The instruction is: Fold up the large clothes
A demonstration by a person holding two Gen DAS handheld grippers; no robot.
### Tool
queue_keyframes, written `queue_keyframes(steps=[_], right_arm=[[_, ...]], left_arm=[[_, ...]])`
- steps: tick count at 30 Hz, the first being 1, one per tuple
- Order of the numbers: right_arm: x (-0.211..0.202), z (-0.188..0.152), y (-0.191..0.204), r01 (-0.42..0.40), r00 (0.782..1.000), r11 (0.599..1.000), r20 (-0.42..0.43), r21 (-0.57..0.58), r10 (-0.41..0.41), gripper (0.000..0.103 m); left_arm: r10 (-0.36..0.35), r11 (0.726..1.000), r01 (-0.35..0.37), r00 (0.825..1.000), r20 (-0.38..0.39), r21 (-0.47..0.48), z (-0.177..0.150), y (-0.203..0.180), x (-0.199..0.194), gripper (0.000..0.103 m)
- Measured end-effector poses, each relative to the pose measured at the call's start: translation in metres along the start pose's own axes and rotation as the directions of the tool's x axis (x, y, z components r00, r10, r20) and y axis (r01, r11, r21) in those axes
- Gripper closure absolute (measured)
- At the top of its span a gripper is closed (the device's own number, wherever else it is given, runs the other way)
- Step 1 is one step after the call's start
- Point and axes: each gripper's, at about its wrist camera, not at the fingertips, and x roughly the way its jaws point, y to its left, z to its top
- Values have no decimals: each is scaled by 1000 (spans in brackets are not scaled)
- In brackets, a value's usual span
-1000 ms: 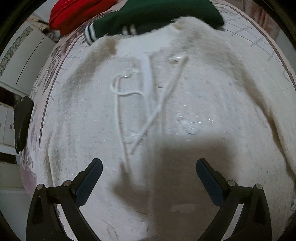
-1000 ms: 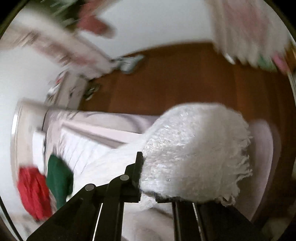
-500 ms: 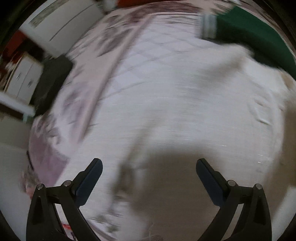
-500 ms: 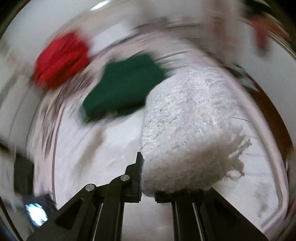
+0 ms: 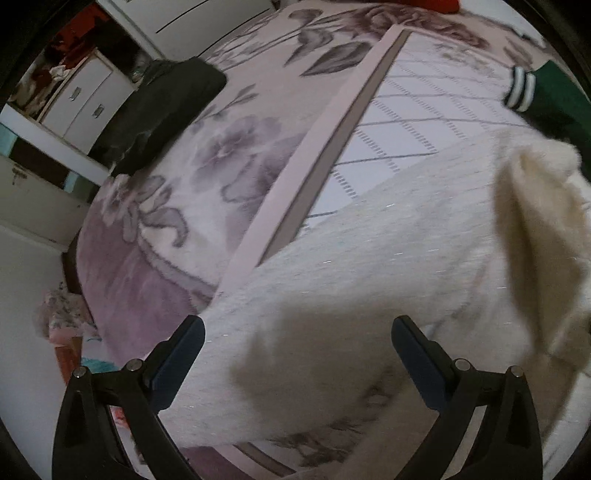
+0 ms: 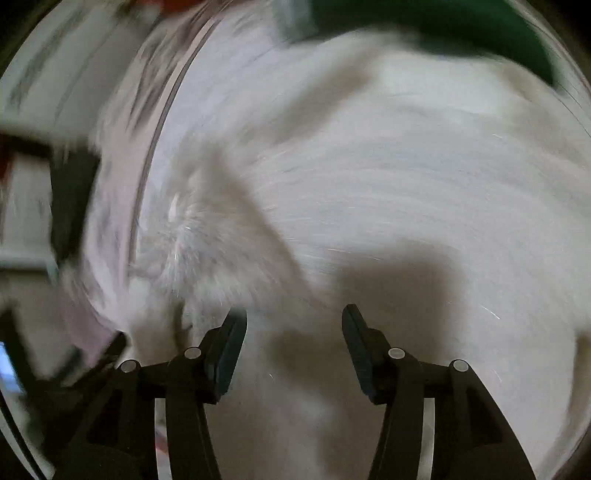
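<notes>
A large fluffy white garment (image 5: 369,266) lies spread on a bed; it also fills the blurred right wrist view (image 6: 388,177). A folded-over part (image 5: 535,236) rises at its right in the left wrist view. My left gripper (image 5: 297,354) is open and empty just above the garment's near-left part. My right gripper (image 6: 293,347) is open and empty above the white fabric.
The bed has a floral pink-purple cover (image 5: 177,177) with a pale stripe. A green garment with striped cuff (image 5: 546,92) lies at the far right, also in the right wrist view (image 6: 424,26). A dark item (image 5: 166,103) lies far left. White drawers (image 5: 81,103) stand beyond.
My right gripper has let go of the white garment's edge and opened. My left gripper has swung left toward the garment's left side and stayed open.
</notes>
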Motion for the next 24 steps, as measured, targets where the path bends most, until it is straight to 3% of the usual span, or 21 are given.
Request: queue_keyframes(steps=[2,5,6,9,11,13,15,17,19,22,24], right_arm=[[-30,-17,-55,110,993,986,35,128,-116,47],[-27,-33,-124,296,955,933,-50,207,-292,47],[-21,-35,-149,304,953,924,-78,230,-294,47],[3,-33,-200,263,964,931,-118,253,-240,49],[11,-33,-220,234,972,926,-90,295,-217,71],[4,-38,-242,158,985,898,-6,410,-170,76],[-2,-52,-267,113,987,845,38,523,-155,85],[-2,-66,-286,70,992,808,43,584,-117,100],[0,-75,-289,44,997,818,22,573,-69,100],[-21,-88,-271,140,990,861,-42,488,-136,88],[-35,-99,-247,134,990,888,-19,441,-139,77]], left_arm=[[-23,1000,23,1000,18,17,3,-15,-9,0],[-51,998,50,998,33,22,6,-37,-21,0],[-53,998,52,998,39,29,6,-47,-23,0],[-35,998,32,998,57,53,5,-74,-23,0],[-25,997,20,998,58,76,5,-96,-20,0],[-5,995,-1,998,61,95,6,-115,-15,0],[6,994,-12,998,61,109,7,-133,-7,0],[32,991,-39,998,55,132,8,-151,4,0],[52,986,-57,998,35,155,9,-166,17,0],[55,986,-55,998,2,155,11,-171,27,0],[60,985,-61,998,12,160,12,-170,22,0]])
